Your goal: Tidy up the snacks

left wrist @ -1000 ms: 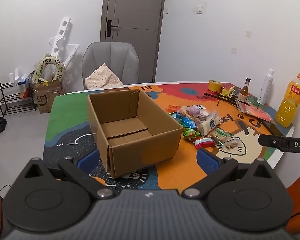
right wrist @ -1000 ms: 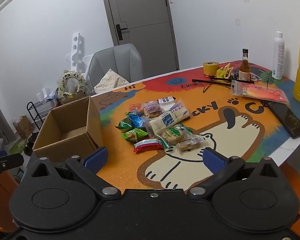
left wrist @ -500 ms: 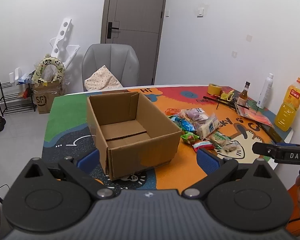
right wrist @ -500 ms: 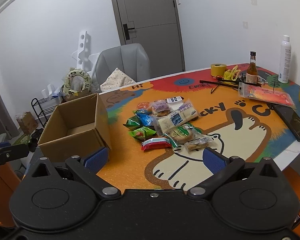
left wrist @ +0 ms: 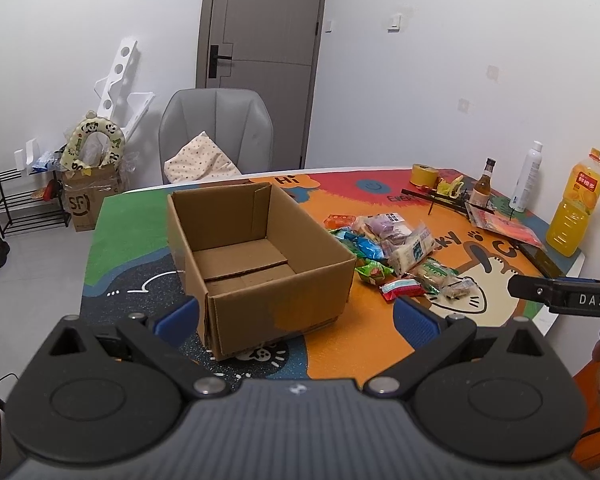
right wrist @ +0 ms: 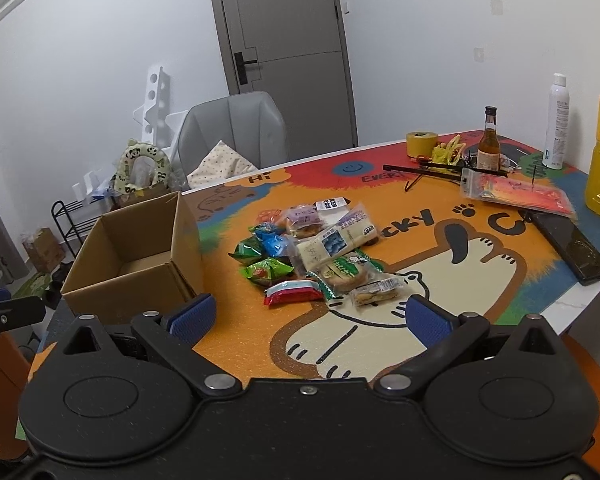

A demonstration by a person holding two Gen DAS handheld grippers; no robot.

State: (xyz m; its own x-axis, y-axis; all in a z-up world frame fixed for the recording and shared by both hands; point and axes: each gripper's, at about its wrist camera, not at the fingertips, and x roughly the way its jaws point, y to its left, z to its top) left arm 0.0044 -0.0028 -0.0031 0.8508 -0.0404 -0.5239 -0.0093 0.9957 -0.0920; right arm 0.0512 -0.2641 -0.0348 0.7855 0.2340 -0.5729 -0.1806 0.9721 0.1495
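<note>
My left tongs (left wrist: 296, 316) and right tongs (right wrist: 308, 316) hang spread and empty. Beyond, the box (left wrist: 256, 256) sits open and bare on the surface (right wrist: 440, 280), with crinkly, bright snacks (right wrist: 312, 256) heaped at its 3 o'clock.

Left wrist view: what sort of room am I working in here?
Probably a room in a home: a grey padded chair at a table with a colourful cartoon mat, a black wire shoe rack and a grey door.
</note>
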